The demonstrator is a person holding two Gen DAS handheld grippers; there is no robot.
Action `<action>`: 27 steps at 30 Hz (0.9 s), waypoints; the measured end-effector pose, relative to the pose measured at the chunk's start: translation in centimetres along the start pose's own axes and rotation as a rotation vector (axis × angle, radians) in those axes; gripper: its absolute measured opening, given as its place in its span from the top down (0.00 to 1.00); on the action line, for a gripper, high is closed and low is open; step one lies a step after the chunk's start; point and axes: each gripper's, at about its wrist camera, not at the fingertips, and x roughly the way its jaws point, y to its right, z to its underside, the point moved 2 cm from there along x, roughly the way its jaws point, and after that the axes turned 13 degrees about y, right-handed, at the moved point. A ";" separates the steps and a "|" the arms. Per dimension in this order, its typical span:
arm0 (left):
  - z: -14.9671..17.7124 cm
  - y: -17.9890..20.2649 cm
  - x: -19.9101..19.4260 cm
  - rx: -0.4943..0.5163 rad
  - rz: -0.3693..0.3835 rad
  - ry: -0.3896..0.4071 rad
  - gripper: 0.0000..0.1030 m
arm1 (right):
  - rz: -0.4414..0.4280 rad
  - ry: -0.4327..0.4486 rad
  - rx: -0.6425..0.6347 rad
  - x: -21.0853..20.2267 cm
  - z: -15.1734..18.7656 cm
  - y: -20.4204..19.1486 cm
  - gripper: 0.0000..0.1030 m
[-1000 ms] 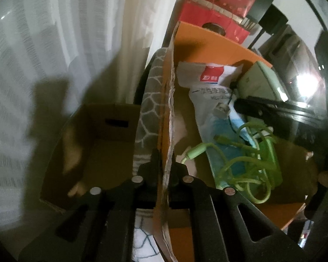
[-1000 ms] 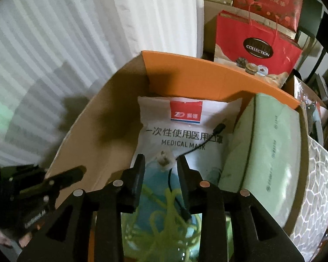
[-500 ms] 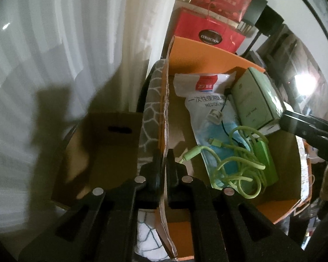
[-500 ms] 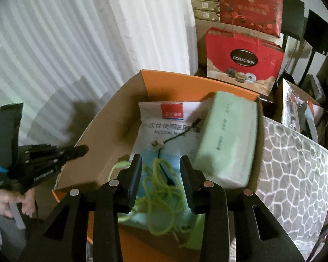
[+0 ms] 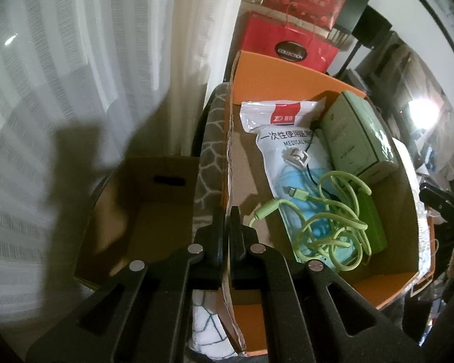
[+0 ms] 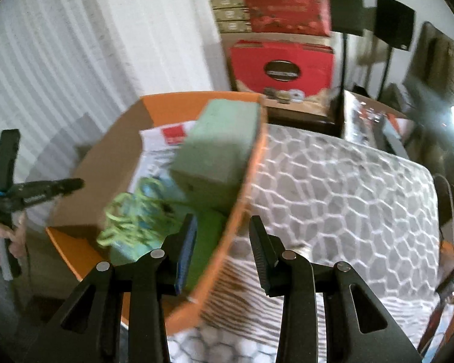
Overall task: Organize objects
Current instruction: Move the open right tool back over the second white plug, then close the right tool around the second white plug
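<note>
Orange cardboard box (image 5: 275,78) has its left wall pinched in the closed left gripper (image 5: 226,211). Its right wall stands between the right gripper's (image 6: 222,227) parted jaws, untouched.

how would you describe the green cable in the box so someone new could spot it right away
Start at the open orange cardboard box in front of the red gift bag. On its floor lies a white medical mask packet beside a pale green rectangular box. The lime green coiled charging cable sprawls over the packet's near end: the only looped, stringy thing there, with a plug tip poking out.
</note>
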 end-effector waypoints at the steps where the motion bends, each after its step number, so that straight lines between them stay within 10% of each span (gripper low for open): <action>1: 0.0 0.0 0.0 0.000 0.000 0.000 0.98 | 0.012 0.002 0.005 -0.3 0.3 0.7 0.65; 27: 0.0 -0.1 -0.1 -0.011 0.003 -0.002 0.98 | 0.119 -0.068 0.064 2.2 5.2 7.5 0.44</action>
